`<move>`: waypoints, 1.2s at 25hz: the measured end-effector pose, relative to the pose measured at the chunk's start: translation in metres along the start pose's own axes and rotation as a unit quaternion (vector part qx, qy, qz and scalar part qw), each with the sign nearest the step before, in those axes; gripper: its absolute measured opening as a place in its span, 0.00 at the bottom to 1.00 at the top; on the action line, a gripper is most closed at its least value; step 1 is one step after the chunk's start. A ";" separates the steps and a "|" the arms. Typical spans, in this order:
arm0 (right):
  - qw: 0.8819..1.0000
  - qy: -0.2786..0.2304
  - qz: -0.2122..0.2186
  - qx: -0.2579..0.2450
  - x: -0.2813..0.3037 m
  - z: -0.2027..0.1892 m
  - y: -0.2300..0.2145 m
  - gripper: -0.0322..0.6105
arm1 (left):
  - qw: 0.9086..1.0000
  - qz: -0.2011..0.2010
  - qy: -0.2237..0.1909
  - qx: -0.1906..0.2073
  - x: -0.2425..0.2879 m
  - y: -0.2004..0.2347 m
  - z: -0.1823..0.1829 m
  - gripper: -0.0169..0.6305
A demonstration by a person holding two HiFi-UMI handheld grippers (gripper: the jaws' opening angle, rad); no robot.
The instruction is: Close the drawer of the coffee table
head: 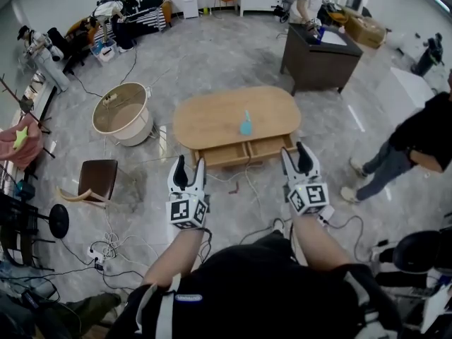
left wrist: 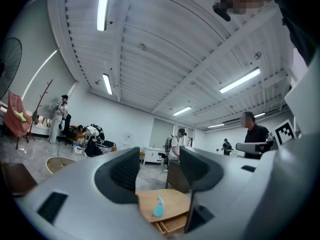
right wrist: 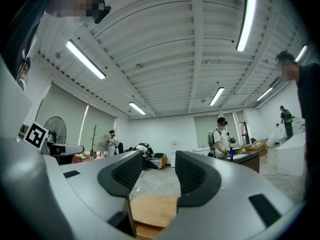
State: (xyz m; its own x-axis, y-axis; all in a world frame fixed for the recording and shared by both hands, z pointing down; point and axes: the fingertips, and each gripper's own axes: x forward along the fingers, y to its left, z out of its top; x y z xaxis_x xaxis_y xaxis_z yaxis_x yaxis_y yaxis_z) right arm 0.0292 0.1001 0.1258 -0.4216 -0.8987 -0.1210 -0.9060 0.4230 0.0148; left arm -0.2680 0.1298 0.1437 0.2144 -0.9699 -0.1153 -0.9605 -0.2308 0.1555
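From the head view, an oval desk (head: 212, 115) of pale, smooth wood is seen on a grey marbled floor (head: 212, 55), at 12 o'clock from both grippers. Two drawers (head: 226, 154) of the same wood are shown side by side under its near edge, standing out from beneath the top. A teal spray bottle (head: 246, 124) is set upright on the top, right of centre. The left gripper (head: 191, 162) and the right gripper (head: 296, 152) are held short of the drawers, touching nothing; each carries a cube with black-and-white square markers, on which no writing can be read. A round cream tub (head: 121, 111) is placed at 9 o'clock from the desk, a dark square desk (head: 318, 58) at 1 o'clock, with a person beside it.

Through the left gripper view, the black ribbed fingers (left wrist: 125, 170) are shown apart with nothing between them. Beyond the gap, the bottle, the oval top and the protruding drawers at 6 o'clock are made out.

Through the right gripper view, the fingers (right wrist: 125, 173) are likewise spread and empty. Only a part of the wooden top is seen at 6 o'clock; the bottle is hidden in this view.
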 end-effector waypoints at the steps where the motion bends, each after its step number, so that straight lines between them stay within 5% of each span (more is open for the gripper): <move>1: 1.000 0.000 0.003 0.000 0.004 0.000 -0.003 0.34 | 1.000 0.002 0.000 0.001 0.004 0.000 0.000 0.38; 10: 1.000 -0.008 0.011 0.004 0.030 -0.004 -0.060 0.34 | 1.000 0.018 0.003 0.009 0.051 -0.033 -0.013 0.38; 30: 0.998 0.030 0.020 0.044 0.064 -0.083 -0.267 0.34 | 0.998 0.060 0.029 0.008 0.208 -0.166 -0.120 0.38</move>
State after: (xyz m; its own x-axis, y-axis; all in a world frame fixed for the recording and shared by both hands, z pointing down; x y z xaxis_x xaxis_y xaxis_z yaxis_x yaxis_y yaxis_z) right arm 0.2409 -0.0798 0.1965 -0.4608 -0.8853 -0.0627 -0.8828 0.4645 -0.0696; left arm -0.0425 -0.0427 0.2113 0.1071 -0.9934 -0.0402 -0.9824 -0.1120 0.1493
